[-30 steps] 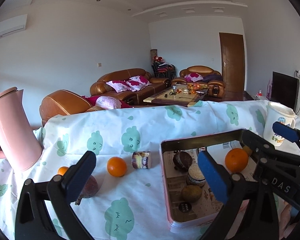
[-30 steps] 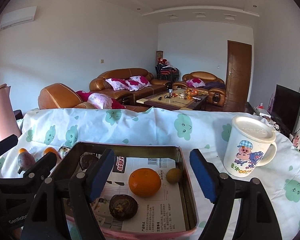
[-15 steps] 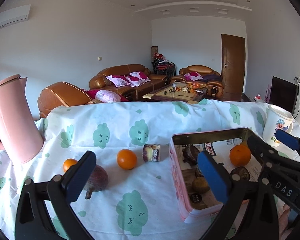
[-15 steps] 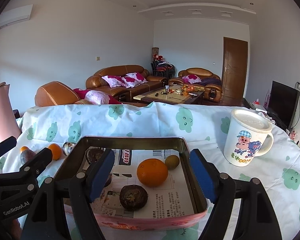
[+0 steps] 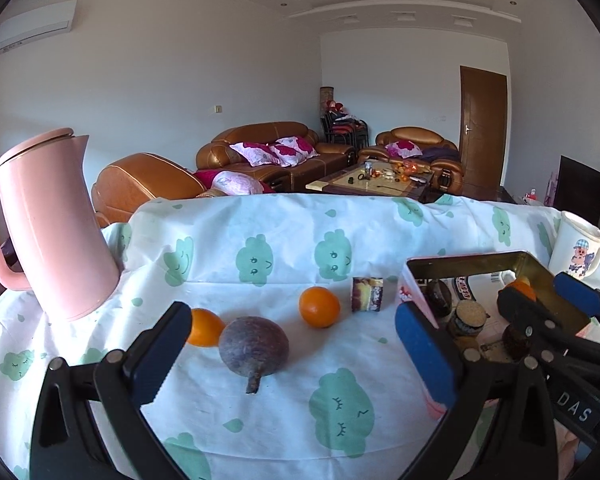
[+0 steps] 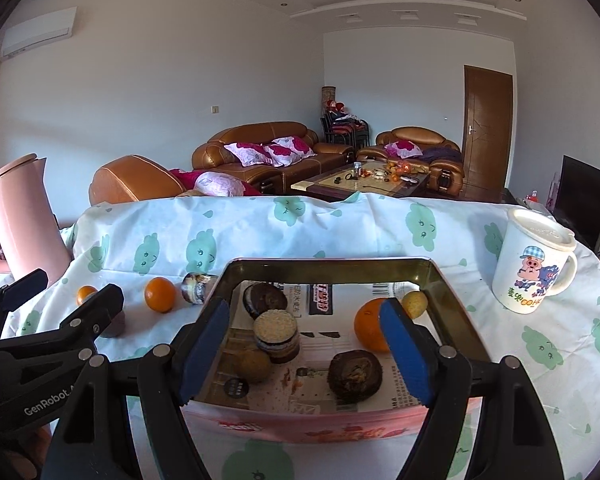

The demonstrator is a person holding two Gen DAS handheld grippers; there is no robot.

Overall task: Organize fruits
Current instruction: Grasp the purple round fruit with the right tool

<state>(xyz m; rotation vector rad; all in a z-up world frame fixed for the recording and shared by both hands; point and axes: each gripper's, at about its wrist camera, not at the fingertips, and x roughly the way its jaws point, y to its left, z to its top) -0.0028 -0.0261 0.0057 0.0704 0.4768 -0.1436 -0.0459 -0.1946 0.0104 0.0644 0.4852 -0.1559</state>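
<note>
A: Left gripper gapes empty right before the purple fruit, lined up to take it.

B: Right gripper, spread and empty, hangs over the tin beside that fruit, its likely destination.

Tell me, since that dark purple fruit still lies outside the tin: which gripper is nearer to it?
Left. The left gripper is open with the purple fruit just ahead between its fingers; the right gripper is open over the tin, off to the fruit's right.
</note>
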